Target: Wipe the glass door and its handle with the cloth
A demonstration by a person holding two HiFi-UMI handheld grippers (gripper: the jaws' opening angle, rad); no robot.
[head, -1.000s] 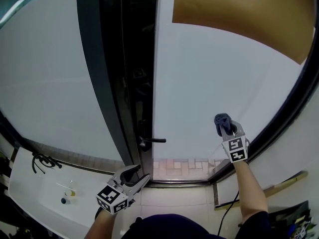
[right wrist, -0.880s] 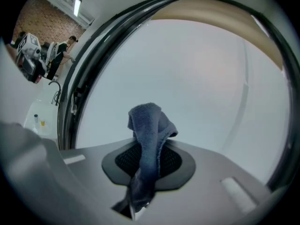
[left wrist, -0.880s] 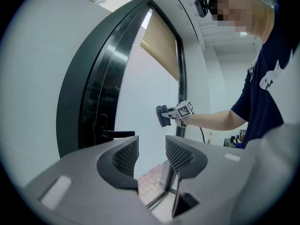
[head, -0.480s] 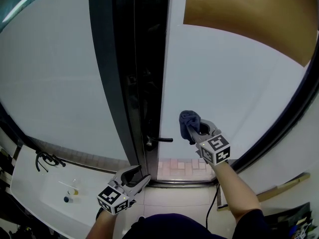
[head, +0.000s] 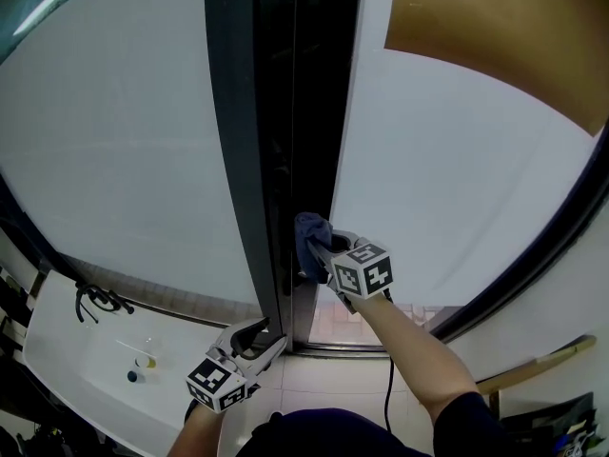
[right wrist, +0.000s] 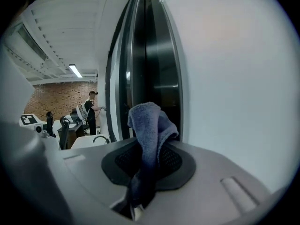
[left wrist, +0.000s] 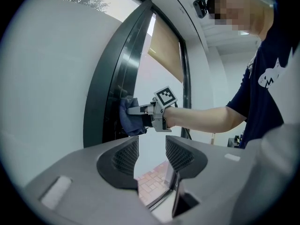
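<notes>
At glass door edge (head: pixel 335 160), cloth (head: pixel 308 234) in right tongs (head: pixel 321 251)

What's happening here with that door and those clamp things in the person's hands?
A person is cleaning a glass door with a hand-held tool in each hand. The right tongs are shut on a blue cloth and hold it at the door's edge, by the dark frame. The left tongs are open and empty, held low, apart from the door.
</notes>
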